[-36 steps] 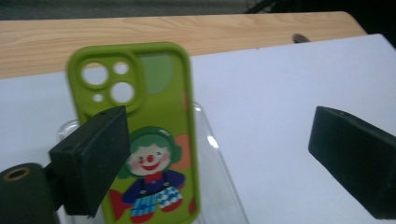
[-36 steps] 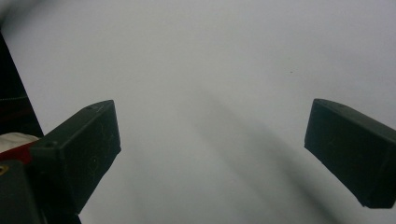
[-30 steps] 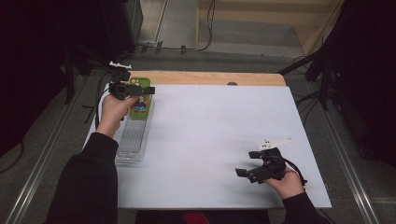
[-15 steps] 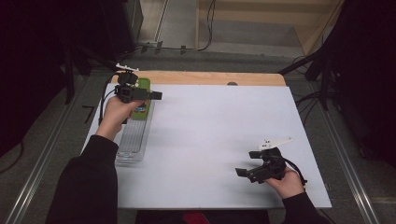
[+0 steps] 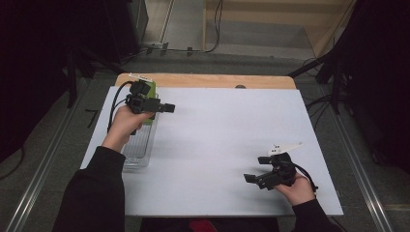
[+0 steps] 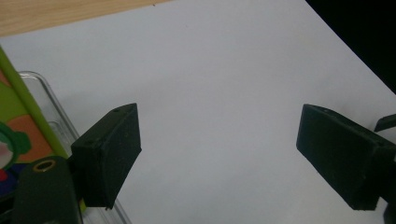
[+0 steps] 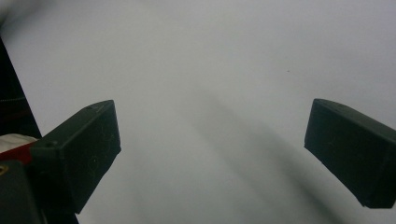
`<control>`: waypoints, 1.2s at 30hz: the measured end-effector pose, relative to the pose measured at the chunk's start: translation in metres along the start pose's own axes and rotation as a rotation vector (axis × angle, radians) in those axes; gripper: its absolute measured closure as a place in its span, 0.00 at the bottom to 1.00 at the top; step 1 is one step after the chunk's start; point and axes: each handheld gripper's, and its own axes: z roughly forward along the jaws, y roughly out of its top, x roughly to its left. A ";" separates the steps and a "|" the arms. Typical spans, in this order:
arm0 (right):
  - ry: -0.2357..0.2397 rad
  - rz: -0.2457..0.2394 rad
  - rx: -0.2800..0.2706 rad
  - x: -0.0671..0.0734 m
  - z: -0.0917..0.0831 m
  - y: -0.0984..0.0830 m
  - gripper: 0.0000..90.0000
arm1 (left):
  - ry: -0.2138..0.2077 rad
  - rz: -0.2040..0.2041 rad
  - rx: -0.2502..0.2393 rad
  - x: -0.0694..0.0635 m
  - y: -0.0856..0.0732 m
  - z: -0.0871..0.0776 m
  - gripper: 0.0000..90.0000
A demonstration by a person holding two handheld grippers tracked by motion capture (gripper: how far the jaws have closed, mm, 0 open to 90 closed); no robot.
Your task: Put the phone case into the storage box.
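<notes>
My left gripper is held above the table's far left, its jaws pointing right, past the edge of a clear plastic tray. In the left gripper view my left gripper is open with only the white tabletop between the jaws; they have narrowed a little in the last second. A green printed package stands at the tray's far end, just behind the hand. My right gripper rests low near the front right, open and holding nothing, as the right gripper view confirms.
A white sheet covers the table, with a wooden strip along the far edge. The green package and the tray's rim lie left of my left jaws. Dark equipment and cables surround the table.
My left hand has moved right and slightly nearer, from above the green package to past the tray's right edge. The right hand has not moved.
</notes>
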 end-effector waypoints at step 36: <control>-0.003 0.006 0.003 -0.002 0.000 -0.001 0.03 | -0.047 0.069 0.037 -0.028 -0.044 0.010 0.18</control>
